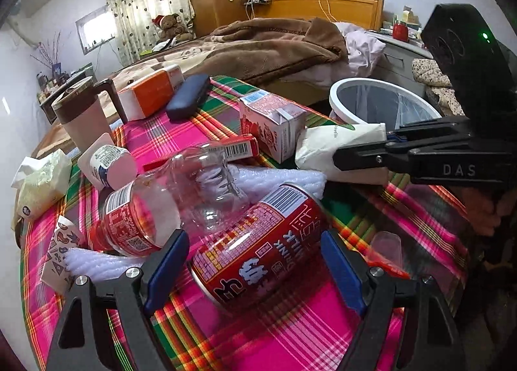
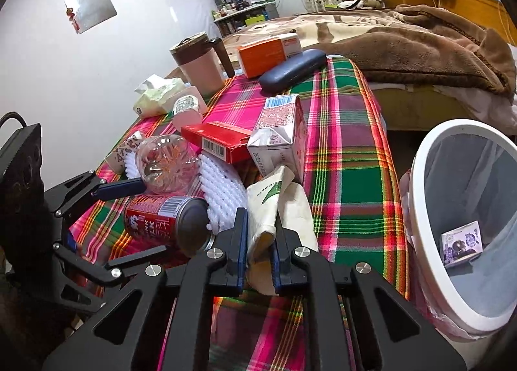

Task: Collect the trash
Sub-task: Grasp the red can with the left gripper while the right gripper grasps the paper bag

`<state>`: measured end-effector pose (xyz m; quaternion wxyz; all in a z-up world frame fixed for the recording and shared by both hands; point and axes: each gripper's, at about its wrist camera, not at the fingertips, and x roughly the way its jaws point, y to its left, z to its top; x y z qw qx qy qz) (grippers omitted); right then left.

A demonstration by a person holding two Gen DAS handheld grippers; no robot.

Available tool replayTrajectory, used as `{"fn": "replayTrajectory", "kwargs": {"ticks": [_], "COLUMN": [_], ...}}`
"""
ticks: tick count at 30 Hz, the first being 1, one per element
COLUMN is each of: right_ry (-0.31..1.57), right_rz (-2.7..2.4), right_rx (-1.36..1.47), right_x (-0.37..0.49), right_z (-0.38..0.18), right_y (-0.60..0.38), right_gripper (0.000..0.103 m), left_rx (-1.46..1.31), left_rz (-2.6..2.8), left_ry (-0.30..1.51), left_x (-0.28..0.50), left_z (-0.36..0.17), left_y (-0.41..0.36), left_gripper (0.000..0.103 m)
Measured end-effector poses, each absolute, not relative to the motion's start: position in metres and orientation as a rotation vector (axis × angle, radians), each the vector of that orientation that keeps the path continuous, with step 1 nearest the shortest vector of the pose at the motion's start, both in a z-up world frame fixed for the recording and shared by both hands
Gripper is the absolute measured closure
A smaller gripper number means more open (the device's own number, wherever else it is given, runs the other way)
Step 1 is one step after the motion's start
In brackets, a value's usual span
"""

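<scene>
— Left wrist view first: what is between the fingers?

— The left gripper (image 1: 255, 270) stands wide, blue pads on either side of a red milk can (image 1: 258, 241) lying on its side on the plaid tablecloth (image 1: 290, 332). The pads do not press it; gaps show on both sides.

— And around the can?

— A clear plastic bottle (image 1: 171, 203) with a red label lies just left of it, on white foam netting (image 1: 97, 262). Farther back sit a milk carton (image 1: 273, 127), a flat red box (image 1: 237, 146) and a small yogurt cup (image 1: 108, 165). At far right the right gripper (image 1: 371, 149) pinches a crumpled white paper bag (image 1: 326, 148), with the white trash bin (image 1: 371, 102) beyond it, past the table's edge.

— Now the right wrist view.

— The right gripper (image 2: 260, 253) has its jaws nearly together, clamped on the near end of the white paper bag (image 2: 281, 206), which rests on the cloth and leans against the milk carton (image 2: 281, 141). The red milk can (image 2: 164, 220) lies to the left, with the left gripper (image 2: 139, 219) spread around it.

— The bin?

— The white trash bin (image 2: 416, 209) stands at right, beside the table, lined with a plastic bag. A small printed carton (image 2: 462, 241) lies inside it. A mug (image 2: 202, 62), an orange box (image 2: 265, 54) and a dark blue case (image 2: 292, 70) sit at the table's far end.
</scene>
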<state>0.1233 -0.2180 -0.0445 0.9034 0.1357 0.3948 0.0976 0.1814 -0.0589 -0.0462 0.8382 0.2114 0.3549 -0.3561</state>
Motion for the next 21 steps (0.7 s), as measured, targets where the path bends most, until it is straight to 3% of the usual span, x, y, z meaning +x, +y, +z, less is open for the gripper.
{"fn": "replayTrajectory", "kwargs": {"ticks": [11, 14, 21], "right_ry": [0.817, 0.815, 0.803], "right_rz": [0.203, 0.203, 0.198], "right_rx": [0.281, 0.271, 0.262], "right_x": [0.123, 0.123, 0.121], "right_z": [-0.045, -0.045, -0.046], "right_y": [-0.219, -0.217, -0.215], "right_gripper": [0.091, 0.091, 0.091], "left_rx": [0.454, 0.405, 0.347], "left_rz": [-0.748, -0.739, -0.689], "left_ry": [0.792, 0.818, 0.820], "left_x": [0.199, 0.202, 0.197], "left_z": [-0.060, -0.061, -0.060], "left_y": [-0.066, -0.058, -0.046], "left_gripper": [0.020, 0.029, 0.036]}}
